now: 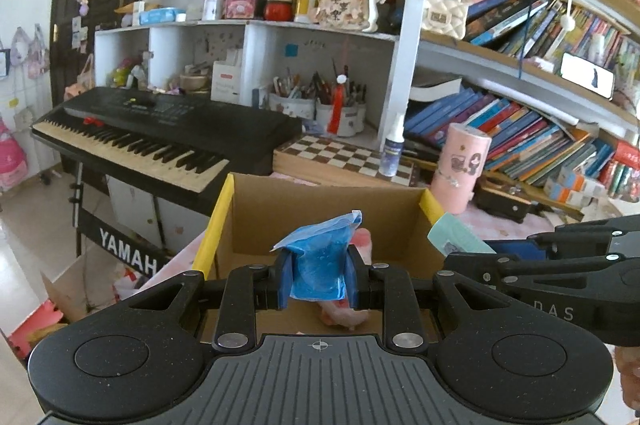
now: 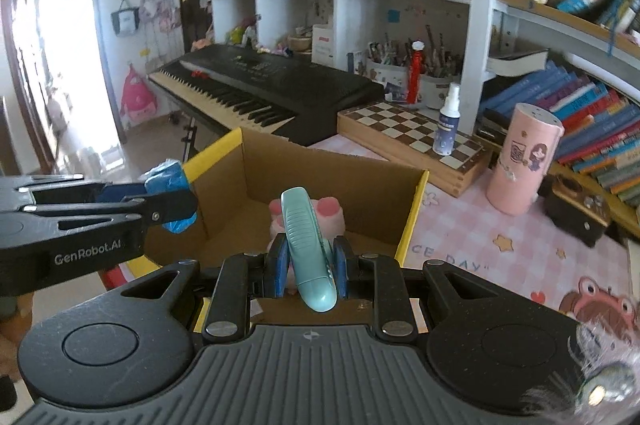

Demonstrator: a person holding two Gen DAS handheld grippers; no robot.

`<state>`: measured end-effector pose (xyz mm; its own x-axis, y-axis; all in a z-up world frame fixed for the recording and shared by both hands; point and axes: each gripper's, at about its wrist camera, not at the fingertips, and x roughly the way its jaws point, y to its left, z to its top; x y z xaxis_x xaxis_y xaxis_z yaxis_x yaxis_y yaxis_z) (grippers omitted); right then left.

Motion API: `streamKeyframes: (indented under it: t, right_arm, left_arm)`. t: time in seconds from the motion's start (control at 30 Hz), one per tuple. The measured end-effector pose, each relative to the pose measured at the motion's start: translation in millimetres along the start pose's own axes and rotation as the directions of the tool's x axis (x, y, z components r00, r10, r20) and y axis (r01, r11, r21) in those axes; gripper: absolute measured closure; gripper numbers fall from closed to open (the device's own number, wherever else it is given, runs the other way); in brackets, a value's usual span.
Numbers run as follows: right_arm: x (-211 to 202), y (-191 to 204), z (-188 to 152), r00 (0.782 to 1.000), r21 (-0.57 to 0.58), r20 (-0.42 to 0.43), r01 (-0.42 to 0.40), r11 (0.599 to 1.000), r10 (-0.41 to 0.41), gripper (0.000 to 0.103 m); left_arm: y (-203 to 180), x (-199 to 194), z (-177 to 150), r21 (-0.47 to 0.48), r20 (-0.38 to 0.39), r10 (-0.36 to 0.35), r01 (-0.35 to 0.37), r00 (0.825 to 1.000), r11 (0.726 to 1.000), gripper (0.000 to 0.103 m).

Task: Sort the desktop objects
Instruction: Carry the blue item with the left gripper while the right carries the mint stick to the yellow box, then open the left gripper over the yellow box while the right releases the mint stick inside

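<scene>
Over the cardboard box (image 1: 328,221): left hand-held gripper (image 1: 318,275) clamped tight on a blue pouch (image 1: 320,257), pads pressing both sides, pouch upright and crumpled, its top poking above the fingers. Same pouch seen side-on from the right wrist view (image 2: 170,181), at the box's near-left corner. Right hand-held gripper (image 2: 308,267) closed hard on a teal clip-like item (image 2: 304,249), which stands on edge between the blue pads, tilted slightly. Both loads held above the open box, yellow tape on its rim. Pink plush (image 2: 326,215) lies inside on the box floor. Box sits on the bench (image 2: 500,237), pink checked mat; chessboard (image 2: 412,129), spray bottle (image 2: 448,125), pink cylinder (image 2: 524,157) beyond it. Keyboard (image 2: 272,81) behind.
</scene>
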<state>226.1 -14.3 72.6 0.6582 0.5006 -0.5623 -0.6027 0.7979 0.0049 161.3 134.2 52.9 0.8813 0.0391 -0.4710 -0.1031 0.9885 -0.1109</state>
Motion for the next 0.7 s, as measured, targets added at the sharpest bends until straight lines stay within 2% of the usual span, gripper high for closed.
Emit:
streamKeyframes:
  t: [0.37,0.7]
  right_arm:
    - [41.4,-5.8,2.0,0.996,-0.152,-0.085,-0.053,0.987,0.041,0.081]
    - [66.1,-6.5,-1.2,0.982,-0.237,-0.167,-0.122,0.964,0.084,0.081]
  left_arm:
    - [-6.5,39.4,-1.1,0.037,-0.075,0.044,-0.041,0.996,0.998,0.079]
    - [-11.2,63.5,-9.6,0.061,-0.161,0.069,-0.059,0.985,0.996,0.079]
